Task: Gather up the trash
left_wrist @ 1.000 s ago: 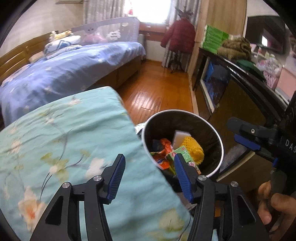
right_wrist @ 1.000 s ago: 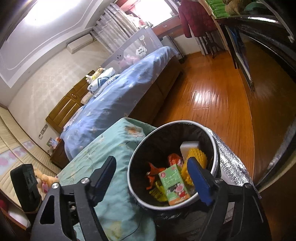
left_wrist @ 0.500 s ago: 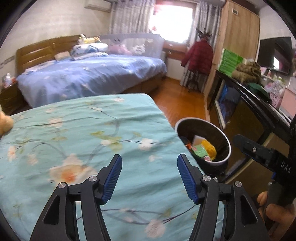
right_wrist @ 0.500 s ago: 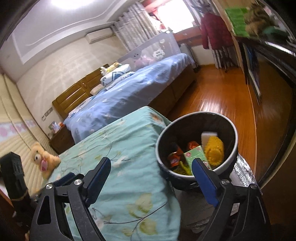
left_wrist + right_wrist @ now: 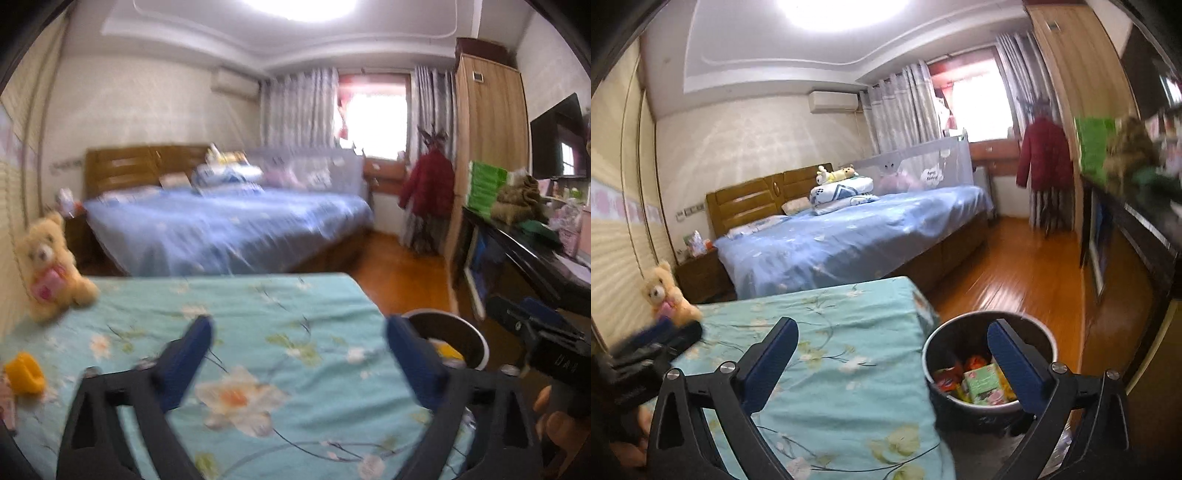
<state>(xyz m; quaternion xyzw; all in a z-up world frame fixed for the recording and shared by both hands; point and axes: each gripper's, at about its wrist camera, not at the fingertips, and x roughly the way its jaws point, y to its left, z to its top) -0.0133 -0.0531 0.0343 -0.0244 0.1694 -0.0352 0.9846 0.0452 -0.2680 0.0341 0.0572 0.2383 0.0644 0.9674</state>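
Presumably midway through the job: found the trash bin (image 5: 960,339) on the floor just beside the corner of the floral bed (image 5: 258,314), with a green carton (image 5: 982,384), orange wrappers and something yellow lying inside. Held the left gripper (image 5: 299,328) over the sheet, jaws opening toward their widest, nothing between the pads. Held the right gripper (image 5: 892,326) nearer the bin, jaws likewise opening and empty.

Spotted a yellow item (image 5: 26,373) at the far left edge of the sheet in the blurred left view, with something pinkish beside it. Could not tell what either was. Judged them the likeliest trash left to fetch. Noted a teddy bear (image 5: 48,258) against the wall, near that item.

Reckoned the sheet soft and loose enough to bunch under a low pad and get pinched along with the piece, dragging the cover. Reckoned also on a mistaken grab of the bear, no trash at all, given how near it sat. Counted the bin's place below the bed edge as a further hazard: a release short of the rim would send the piece to the floor or into the gap beside the bed. Took the heavy blur as a warning against closing before the aim was settled.
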